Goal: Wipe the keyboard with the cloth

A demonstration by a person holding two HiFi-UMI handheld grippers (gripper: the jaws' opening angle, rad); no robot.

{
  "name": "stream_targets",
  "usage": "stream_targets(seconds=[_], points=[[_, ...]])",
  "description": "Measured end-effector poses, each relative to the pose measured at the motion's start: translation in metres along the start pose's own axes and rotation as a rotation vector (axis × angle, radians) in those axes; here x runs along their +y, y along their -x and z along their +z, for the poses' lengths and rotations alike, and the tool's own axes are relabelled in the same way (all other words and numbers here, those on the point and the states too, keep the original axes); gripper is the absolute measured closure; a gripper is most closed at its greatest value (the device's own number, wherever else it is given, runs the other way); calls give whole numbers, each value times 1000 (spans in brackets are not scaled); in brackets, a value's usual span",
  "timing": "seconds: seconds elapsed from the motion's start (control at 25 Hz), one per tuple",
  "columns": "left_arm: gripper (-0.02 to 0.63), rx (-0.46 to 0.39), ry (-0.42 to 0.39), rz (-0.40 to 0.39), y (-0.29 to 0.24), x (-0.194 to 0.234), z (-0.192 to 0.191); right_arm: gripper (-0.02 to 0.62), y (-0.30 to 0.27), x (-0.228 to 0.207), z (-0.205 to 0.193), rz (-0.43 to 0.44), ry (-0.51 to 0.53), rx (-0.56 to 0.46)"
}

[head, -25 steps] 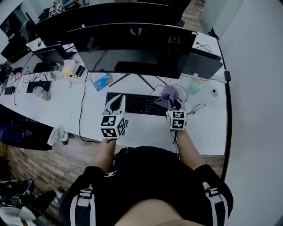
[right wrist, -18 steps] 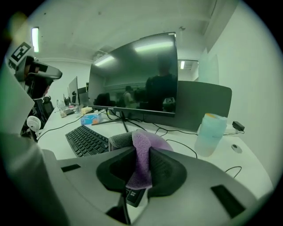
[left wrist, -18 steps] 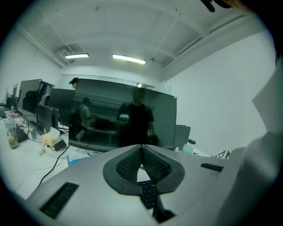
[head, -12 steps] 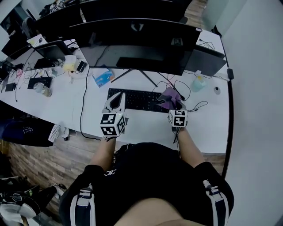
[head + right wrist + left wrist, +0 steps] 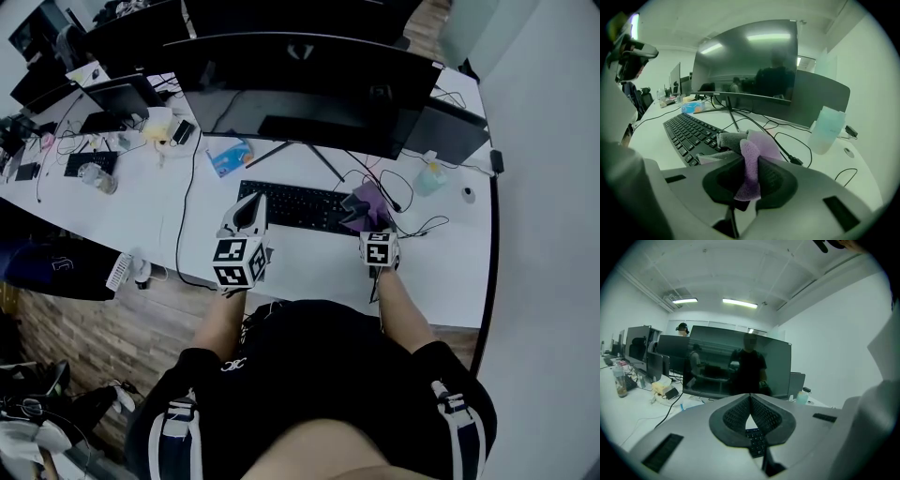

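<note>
Pinches purple cloth (image 5: 758, 143) in right gripper (image 5: 749, 176) at keyboard's (image 5: 292, 204) right end, mid-frame in head view. Holds left gripper (image 5: 750, 403) shut, empty, near keyboard's left end; shows only few keys below those jaws.

- No words, brands or numbers can be read in any view.
- Legends on the keyboard (image 5: 295, 204) keys, mid-frame, are too small to read.

Bright ceiling strip lighting, fisheye-warped dark edges
</note>
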State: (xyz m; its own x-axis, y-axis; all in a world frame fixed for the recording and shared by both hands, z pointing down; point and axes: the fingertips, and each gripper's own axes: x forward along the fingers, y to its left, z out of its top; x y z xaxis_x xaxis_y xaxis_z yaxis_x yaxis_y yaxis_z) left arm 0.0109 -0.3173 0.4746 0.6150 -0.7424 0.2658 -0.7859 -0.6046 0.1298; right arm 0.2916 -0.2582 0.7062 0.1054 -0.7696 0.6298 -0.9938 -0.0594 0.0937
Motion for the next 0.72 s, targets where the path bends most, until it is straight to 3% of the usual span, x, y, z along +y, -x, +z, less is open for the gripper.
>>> stream_targets(seconds=[0.72], points=[[592, -6, 24, 52, 36, 56, -5, 511, -15, 35, 14, 10, -133, 24]])
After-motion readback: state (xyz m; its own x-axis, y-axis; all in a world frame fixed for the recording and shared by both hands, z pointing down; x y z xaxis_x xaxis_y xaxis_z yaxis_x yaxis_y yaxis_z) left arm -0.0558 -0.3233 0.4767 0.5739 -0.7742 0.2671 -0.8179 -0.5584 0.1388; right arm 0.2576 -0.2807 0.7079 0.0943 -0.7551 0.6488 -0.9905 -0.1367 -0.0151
